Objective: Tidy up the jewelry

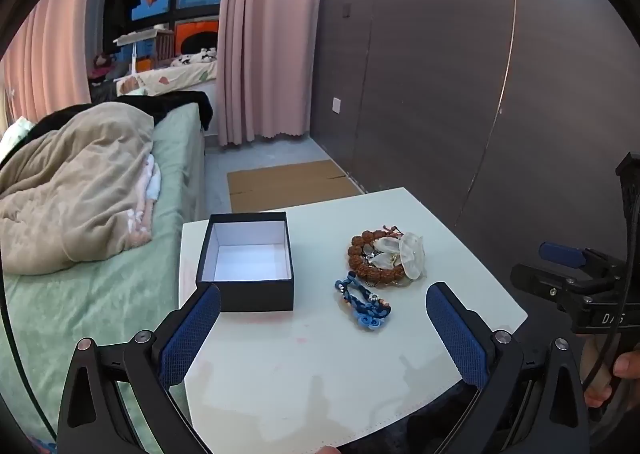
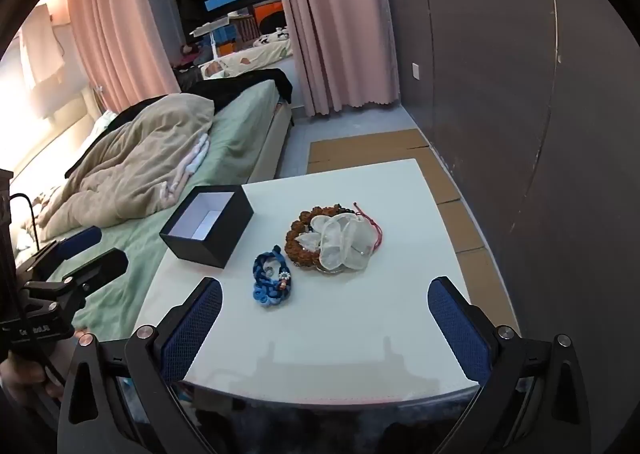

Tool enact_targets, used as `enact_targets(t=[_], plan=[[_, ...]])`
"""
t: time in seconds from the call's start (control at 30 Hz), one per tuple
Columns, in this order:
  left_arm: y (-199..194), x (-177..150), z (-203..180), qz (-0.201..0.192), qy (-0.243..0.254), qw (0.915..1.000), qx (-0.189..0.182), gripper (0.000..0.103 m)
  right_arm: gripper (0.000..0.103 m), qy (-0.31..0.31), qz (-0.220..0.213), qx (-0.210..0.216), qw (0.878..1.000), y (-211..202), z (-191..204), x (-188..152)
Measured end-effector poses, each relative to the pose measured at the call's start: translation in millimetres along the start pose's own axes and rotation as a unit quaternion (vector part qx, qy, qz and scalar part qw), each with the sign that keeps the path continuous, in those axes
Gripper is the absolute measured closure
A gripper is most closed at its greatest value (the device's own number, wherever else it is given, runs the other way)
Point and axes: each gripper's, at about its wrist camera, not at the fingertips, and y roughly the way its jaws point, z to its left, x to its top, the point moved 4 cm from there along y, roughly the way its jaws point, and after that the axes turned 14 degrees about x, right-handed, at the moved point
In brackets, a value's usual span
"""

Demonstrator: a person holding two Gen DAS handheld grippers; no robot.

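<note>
An open black box (image 1: pixel 248 266) with a white, empty inside stands at the table's left side; it also shows in the right wrist view (image 2: pixel 208 228). A blue braided bracelet (image 1: pixel 364 304) (image 2: pixel 272 278) lies right of the box. Behind it lies a pile with a brown bead bracelet (image 1: pixel 360 258) (image 2: pixel 298 234) and clear plastic pouches (image 1: pixel 408 254) (image 2: pixel 340 242). My left gripper (image 1: pixel 324 338) is open and empty above the table's near part. My right gripper (image 2: pixel 326 330) is open and empty, near the front edge.
The small white table (image 1: pixel 304 374) (image 2: pixel 360 334) stands beside a green bed (image 1: pixel 100 294) with a beige blanket. A dark panelled wall (image 1: pixel 480 93) runs on the right. Flat cardboard (image 1: pixel 288 185) lies on the floor behind the table.
</note>
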Motion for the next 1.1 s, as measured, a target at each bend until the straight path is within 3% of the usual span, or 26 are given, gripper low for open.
enact_targets(t=[0.47, 1.1], plan=[[-3.1, -1.9, 8.1, -0.014, -0.027, 0.9995, -0.007, 0.001, 0.000, -0.008, -0.006, -0.004, 1.000, -0.4, -0.2, 0.8], [-0.2, 0.9, 6.0, -0.017, -0.016, 0.9994, -0.027, 0.001, 0.000, -0.017, -0.016, -0.003, 1.000, 1.8, 3.9, 1.7]])
